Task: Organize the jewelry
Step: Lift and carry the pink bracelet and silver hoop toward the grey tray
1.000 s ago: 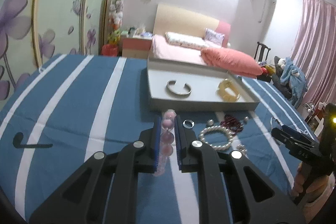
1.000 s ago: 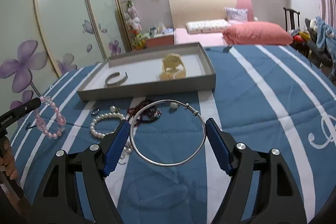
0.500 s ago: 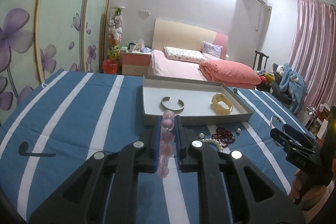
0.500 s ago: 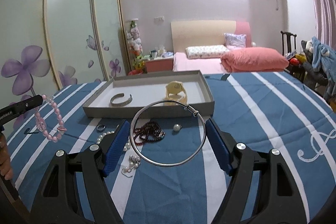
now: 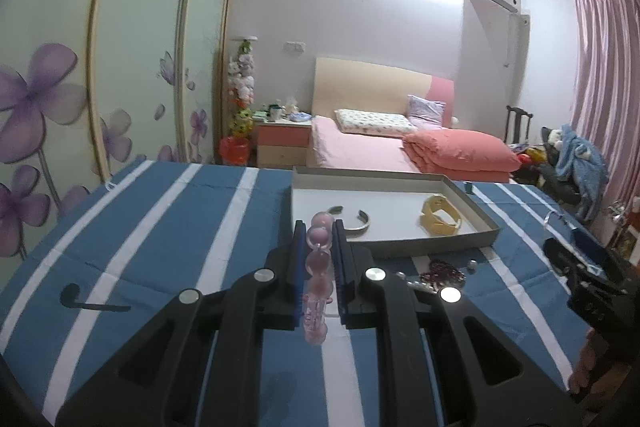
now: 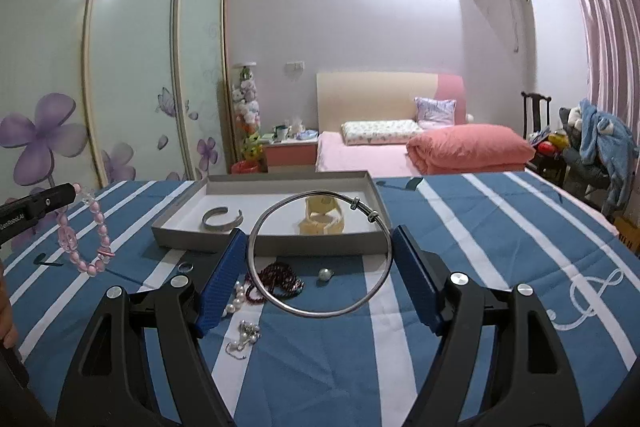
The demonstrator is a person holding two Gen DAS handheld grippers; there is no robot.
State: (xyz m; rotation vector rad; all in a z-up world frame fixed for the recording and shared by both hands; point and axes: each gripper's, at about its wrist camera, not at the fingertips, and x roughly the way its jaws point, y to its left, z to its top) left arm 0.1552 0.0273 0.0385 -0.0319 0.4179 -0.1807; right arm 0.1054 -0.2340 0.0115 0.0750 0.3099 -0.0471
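Centre foreground, left view: left gripper clenched on pink bead bracelet. Centre of right view: right gripper grasping silver bangle, before grey tray on striped blue cloth.

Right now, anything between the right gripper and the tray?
Right wrist view: dark red bead bracelet and a small pearl lie on the cloth before the tray; the gripper holds the silver bangle.

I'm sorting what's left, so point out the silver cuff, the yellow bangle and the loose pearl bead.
silver cuff [image 6: 222,219], right wrist view, front band.
yellow bangle [image 5: 441,220], left wrist view, front rim.
pearl bead [image 6: 324,274], right wrist view, centre.
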